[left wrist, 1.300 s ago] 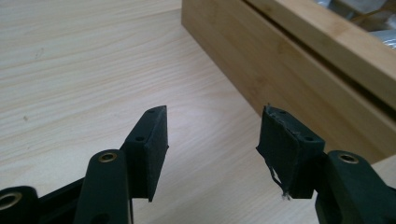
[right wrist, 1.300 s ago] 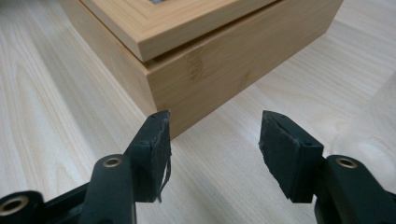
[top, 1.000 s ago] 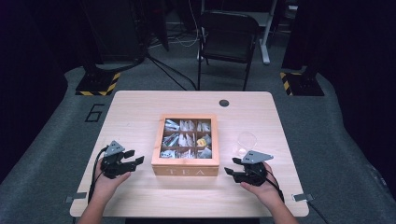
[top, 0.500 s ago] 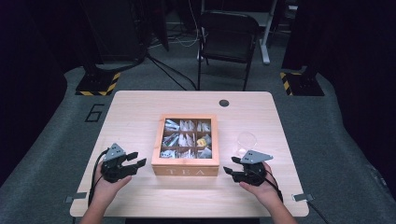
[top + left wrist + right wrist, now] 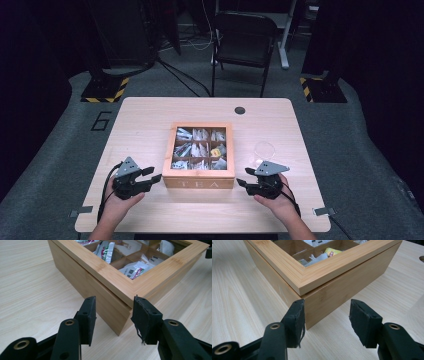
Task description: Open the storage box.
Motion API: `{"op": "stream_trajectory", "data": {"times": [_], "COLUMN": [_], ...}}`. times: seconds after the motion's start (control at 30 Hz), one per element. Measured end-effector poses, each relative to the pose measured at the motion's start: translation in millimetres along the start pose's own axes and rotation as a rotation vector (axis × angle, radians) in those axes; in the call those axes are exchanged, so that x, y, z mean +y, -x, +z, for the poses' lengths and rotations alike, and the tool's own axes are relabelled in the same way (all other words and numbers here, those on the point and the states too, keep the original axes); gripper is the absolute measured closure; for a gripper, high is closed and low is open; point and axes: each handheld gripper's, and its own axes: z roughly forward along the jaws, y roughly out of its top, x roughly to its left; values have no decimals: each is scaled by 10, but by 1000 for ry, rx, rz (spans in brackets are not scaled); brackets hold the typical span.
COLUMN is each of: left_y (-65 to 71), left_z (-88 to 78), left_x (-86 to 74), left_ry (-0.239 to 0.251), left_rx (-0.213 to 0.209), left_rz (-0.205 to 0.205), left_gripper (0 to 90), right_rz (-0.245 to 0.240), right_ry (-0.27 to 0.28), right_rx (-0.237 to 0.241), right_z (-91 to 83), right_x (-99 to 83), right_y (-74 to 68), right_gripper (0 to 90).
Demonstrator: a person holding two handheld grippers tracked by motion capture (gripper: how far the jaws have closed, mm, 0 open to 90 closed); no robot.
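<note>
We take the wooden tea box [image 5: 202, 155] as our landmark: it sits at the middle of the table [image 5: 145, 125], its glass-paned lid closed over nine compartments of tea bags [image 5: 200, 149], the word TEA on its near wall. To the left of the box, our left gripper [image 5: 152, 175] lies low on the table, aimed at the near left corner; its jaws have just been closing, yet they stand spread and pinch nothing, the corner lying just ahead of the pads [image 5: 88, 320] in the left gripper view. To the right of the box, our right gripper [image 5: 244, 178] faces the near right corner, its jaws likewise spread and empty, with the seam under the lid visible above its pads [image 5: 295, 322]. A clear round dish [image 5: 264, 149] rests beyond that gripper, beside the box's right wall. We judge the step in hand to be the approach to the lid. To do it well, we bring both grippers level with the seam, steady the base with one and lift the lid evenly with the other, so the box does not slide or tip.
</note>
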Motion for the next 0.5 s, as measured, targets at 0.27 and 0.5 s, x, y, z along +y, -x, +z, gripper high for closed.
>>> {"op": "stream_trajectory", "data": {"times": [0.27, 0.5], "left_y": [41, 77], "left_z": [15, 76], "left_x": [-10, -21], "left_ry": [1, -25], "left_rx": [-31, -50], "left_rz": [18, 22], "left_gripper": [575, 606], "right_rz": [-1, 4], "right_ry": [-3, -6], "right_rx": [11, 23], "right_z": [16, 36], "right_x": [9, 23], "right_y": [-35, -59], "right_gripper": [469, 485]}}
